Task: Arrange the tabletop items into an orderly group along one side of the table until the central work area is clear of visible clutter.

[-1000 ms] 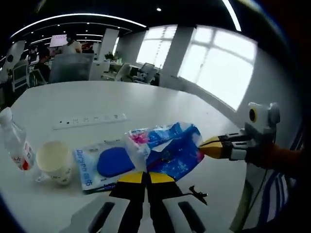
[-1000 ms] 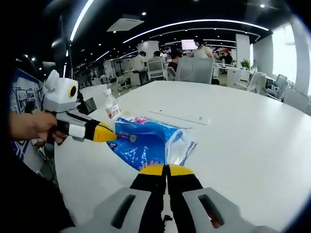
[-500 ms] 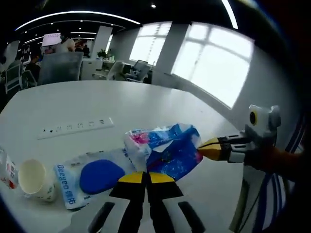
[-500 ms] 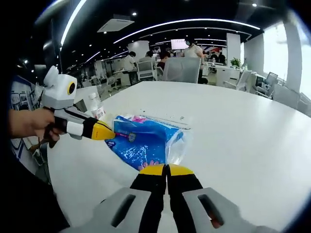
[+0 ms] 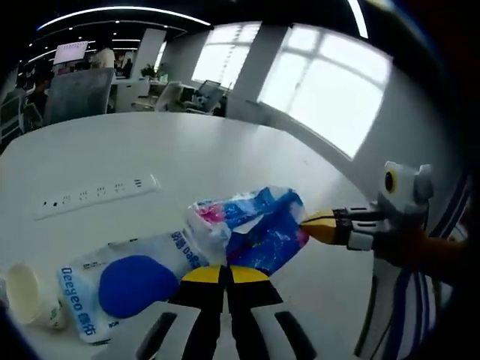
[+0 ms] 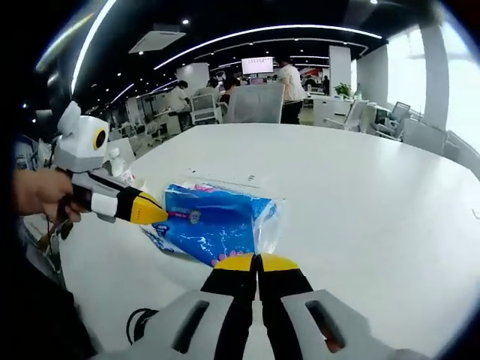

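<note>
Both grippers pinch the blue-and-white plastic tissue pack (image 5: 251, 229) from opposite ends, over the white tabletop (image 5: 172, 150). Left gripper (image 5: 226, 275) fingers closed on its near edge, right gripper (image 6: 257, 262) likewise. Risk: thin film slips or tears if hands diverge; pack could drag the flat blue-oval wipes packet (image 5: 127, 274) just beside it.
</note>
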A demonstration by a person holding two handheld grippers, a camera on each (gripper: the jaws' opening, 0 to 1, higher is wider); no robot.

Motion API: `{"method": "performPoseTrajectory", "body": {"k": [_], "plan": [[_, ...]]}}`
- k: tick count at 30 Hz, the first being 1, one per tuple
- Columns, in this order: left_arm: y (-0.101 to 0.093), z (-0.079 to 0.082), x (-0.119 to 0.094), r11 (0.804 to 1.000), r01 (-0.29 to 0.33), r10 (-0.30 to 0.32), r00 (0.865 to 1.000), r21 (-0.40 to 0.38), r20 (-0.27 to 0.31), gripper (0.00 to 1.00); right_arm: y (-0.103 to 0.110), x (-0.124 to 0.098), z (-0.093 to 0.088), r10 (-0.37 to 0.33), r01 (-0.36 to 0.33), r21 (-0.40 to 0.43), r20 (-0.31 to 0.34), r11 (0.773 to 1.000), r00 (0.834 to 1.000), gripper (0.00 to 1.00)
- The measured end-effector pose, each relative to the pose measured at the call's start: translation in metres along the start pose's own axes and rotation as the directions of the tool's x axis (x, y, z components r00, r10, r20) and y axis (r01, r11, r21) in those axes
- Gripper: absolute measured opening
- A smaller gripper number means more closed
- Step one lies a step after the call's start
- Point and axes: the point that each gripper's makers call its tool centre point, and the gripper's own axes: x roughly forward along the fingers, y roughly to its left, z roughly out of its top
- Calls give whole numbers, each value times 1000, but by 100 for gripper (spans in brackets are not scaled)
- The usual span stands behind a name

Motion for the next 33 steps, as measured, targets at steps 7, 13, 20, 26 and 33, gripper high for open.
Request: {"method": "performPoseTrajectory", "body": {"k": [7, 13, 20, 26, 33], "plan": [[-5, 0, 20, 999, 31, -31, 999, 12, -16, 0, -15, 4, -3, -49, 49, 2, -5, 999, 999, 0], [-5, -3, 37, 999, 52, -51, 998, 9, -34, 0, -30, 14, -10, -79, 80, 15, -8, 997, 997, 0], [-4, -8, 57, 998, 69, -68, 996, 14, -65, 0, -44, 28, -22, -108, 109, 24, -29, 994, 994, 0], [-1, -16, 72, 997, 76, -75, 992, 2, -97, 0, -52, 37, -31, -123, 124, 21, -49, 992, 991, 0], [2, -22, 82, 996, 82, -84, 988, -16, -127, 0, -53, 47, -43, -129, 131, 16, -77, 991, 989, 0]]}}
